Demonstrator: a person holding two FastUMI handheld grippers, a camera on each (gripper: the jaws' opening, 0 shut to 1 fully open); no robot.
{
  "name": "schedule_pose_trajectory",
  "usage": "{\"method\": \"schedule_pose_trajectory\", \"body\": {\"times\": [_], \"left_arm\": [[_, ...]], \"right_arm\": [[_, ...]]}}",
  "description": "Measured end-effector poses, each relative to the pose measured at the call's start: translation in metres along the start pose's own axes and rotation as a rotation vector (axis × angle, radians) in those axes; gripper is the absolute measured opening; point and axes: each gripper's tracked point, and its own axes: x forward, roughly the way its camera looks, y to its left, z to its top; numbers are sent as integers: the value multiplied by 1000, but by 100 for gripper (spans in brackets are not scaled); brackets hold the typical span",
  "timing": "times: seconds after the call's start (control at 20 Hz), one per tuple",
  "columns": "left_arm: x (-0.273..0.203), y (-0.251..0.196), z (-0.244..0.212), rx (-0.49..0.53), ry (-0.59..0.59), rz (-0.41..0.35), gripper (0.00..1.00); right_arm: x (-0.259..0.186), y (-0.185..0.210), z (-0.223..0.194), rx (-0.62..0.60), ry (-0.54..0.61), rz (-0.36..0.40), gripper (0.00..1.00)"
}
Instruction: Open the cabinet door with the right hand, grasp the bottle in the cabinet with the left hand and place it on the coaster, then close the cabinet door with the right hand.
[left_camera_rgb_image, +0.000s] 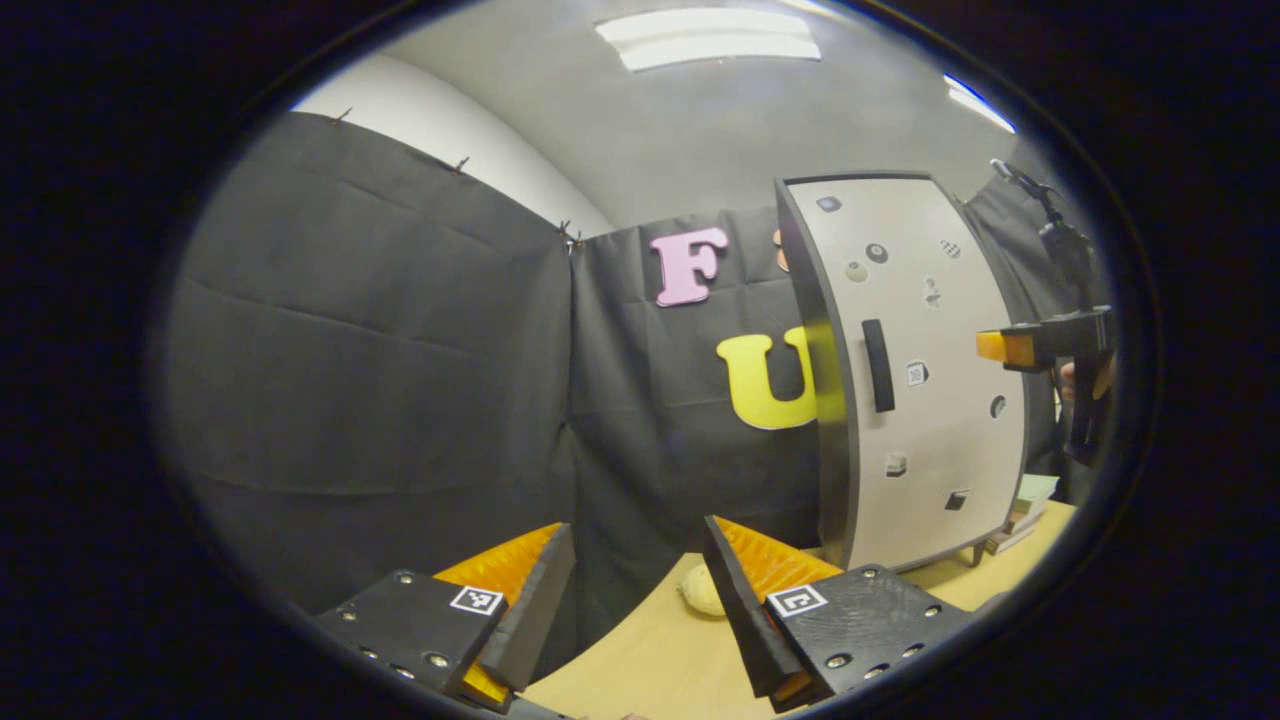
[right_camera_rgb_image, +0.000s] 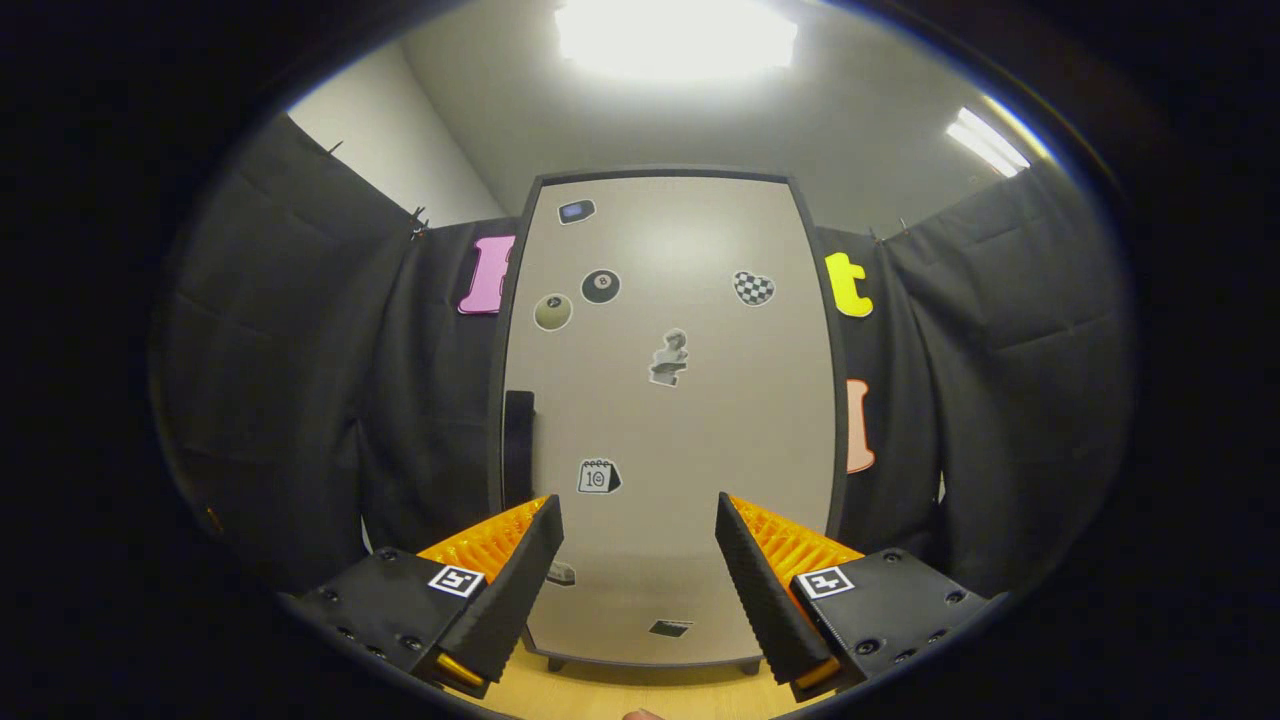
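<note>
Left gripper (left_camera_rgb_image: 638, 560): at the bottom of the left gripper view, jaws spread wide, nothing between them, touching nothing.
Right gripper (right_camera_rgb_image: 638, 545): at the bottom of the right gripper view, jaws spread wide and empty, facing the cabinet door head-on.
Right gripper from afar (left_camera_rgb_image: 1000, 346): at the right edge of the left gripper view, level with the handle; whether its jaws are open cannot be told from there.
Cabinet door (right_camera_rgb_image: 668, 400): pale, shut, dotted with small stickers, centre of the right gripper view.
Handle (right_camera_rgb_image: 518, 447): dark vertical bar on the door's left side.
Table (left_camera_rgb_image: 650, 660): light wood, lower centre.
Coaster (left_camera_rgb_image: 701, 590): pale round shape on the table, between the left fingers.
Bottle: not visible with the door shut.
</note>
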Motion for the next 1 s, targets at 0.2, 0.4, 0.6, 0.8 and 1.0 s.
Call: {"method": "schedule_pose_trajectory", "body": {"times": [0.2, 0.4, 0.6, 0.8, 1.0], "left_arm": [[-10, 33, -7, 14, 12, 78, 77], [-17, 64, -16, 15, 42, 160, 77], [-35, 101, -17, 28, 46, 235, 80], [-44, 125, -21, 31, 63, 292, 77], [-53, 145, -28, 41, 78, 337, 77]], "right_arm": [[27, 22, 4, 38, -2, 32, 97], [53, 44, 13, 43, -15, 56, 97], [76, 66, 18, 54, -18, 83, 98], [99, 85, 14, 33, 0, 98, 98], [120, 99, 8, 26, 21, 109, 97]]}}
